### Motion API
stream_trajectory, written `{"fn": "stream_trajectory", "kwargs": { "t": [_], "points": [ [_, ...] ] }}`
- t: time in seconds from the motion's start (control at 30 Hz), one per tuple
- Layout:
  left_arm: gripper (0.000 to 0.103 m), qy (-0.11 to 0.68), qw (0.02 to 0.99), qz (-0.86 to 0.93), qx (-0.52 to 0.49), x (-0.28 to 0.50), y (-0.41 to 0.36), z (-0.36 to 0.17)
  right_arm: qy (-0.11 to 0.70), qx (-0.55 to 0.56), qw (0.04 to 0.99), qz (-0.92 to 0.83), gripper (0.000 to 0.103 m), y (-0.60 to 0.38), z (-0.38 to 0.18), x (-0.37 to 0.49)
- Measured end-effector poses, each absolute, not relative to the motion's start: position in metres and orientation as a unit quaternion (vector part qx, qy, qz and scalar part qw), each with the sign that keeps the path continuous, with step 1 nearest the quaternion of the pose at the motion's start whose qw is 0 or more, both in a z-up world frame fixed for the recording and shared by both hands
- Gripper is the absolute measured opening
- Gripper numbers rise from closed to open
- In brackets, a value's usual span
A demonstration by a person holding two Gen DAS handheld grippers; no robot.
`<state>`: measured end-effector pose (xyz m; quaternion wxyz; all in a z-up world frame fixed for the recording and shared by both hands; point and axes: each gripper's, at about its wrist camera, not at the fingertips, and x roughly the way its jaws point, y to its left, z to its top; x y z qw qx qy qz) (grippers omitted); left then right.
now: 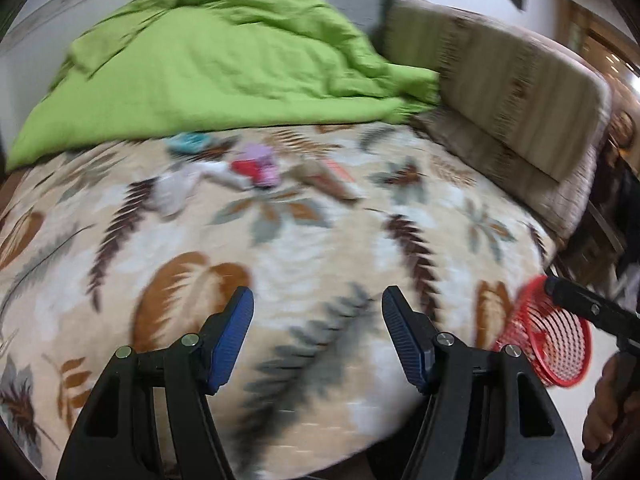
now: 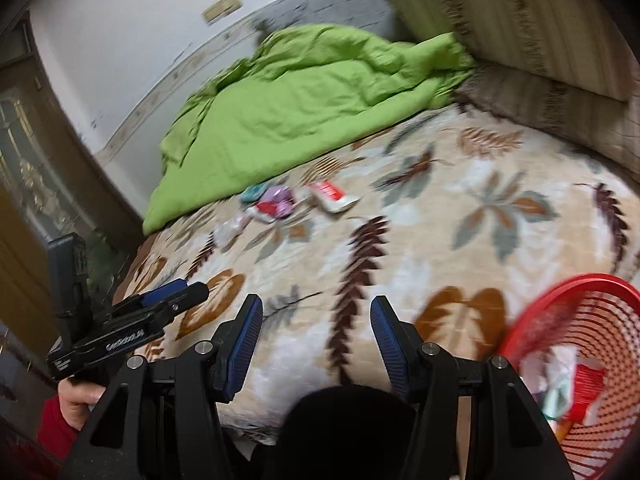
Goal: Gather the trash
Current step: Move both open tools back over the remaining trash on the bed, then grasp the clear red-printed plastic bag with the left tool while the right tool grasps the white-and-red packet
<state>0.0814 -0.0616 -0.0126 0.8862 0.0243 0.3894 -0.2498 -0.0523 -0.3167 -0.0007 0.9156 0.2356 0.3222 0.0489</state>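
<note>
Several pieces of trash lie in a loose cluster on the leaf-patterned bedspread (image 1: 320, 248), near the green quilt: a teal wrapper (image 1: 188, 142), a pink and red wrapper (image 1: 258, 164), a white crumpled piece (image 1: 176, 190) and a tan packet (image 1: 328, 178). The cluster also shows in the right wrist view (image 2: 280, 200). My left gripper (image 1: 318, 304) is open and empty, well short of the trash. My right gripper (image 2: 316, 312) is open and empty. A red mesh basket (image 2: 588, 364) with some trash inside lies at the bed's near right; it also shows in the left wrist view (image 1: 548, 340).
A green quilt (image 1: 208, 68) is heaped at the far side of the bed. Striped brown pillows (image 1: 516, 92) line the right side. A wall runs behind the bed and a wooden cabinet (image 2: 24, 200) stands at the left. Both views are motion-blurred.
</note>
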Motion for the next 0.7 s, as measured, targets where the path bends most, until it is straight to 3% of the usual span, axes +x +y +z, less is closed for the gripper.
{"fn": "stream_trajectory", "kwargs": {
  "t": [0.43,0.7],
  "points": [
    [0.069,0.406,0.903,-0.139,0.009,0.218,-0.007,-0.019,0.358,0.222,0.9,0.114,0.06,-0.258,-0.022,0.019],
    [0.068,0.456,0.883,-0.11,-0.007,0.322,-0.018,-0.07,0.378,0.235,0.888,0.113,0.06,-0.265,-0.044,0.032]
  ]
}}
